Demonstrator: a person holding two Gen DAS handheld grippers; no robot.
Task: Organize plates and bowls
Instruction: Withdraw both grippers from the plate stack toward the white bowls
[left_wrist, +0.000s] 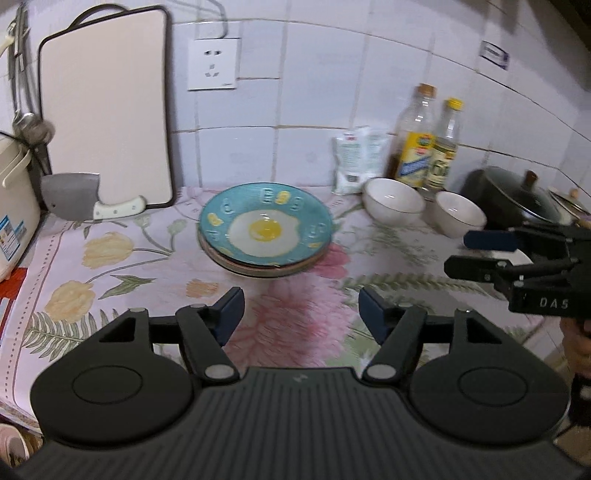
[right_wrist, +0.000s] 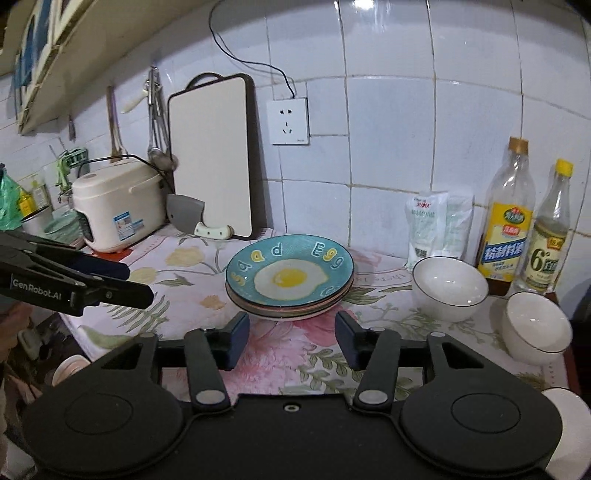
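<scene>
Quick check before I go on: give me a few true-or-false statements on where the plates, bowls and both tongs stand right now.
1. The fried-egg plate sits on top of a stack of plates. True.
2. The left tongs are shut on a plate rim. False: they are open and hold nothing, short of the stack.
3. Two white bowls stand apart on the floral cloth, right of the stack. True.
4. The two bowls are nested in each other. False: each stands alone.
5. The right tongs hold a bowl. False: they are open and empty.
6. A cleaver leans against the cutting board. True.
</scene>
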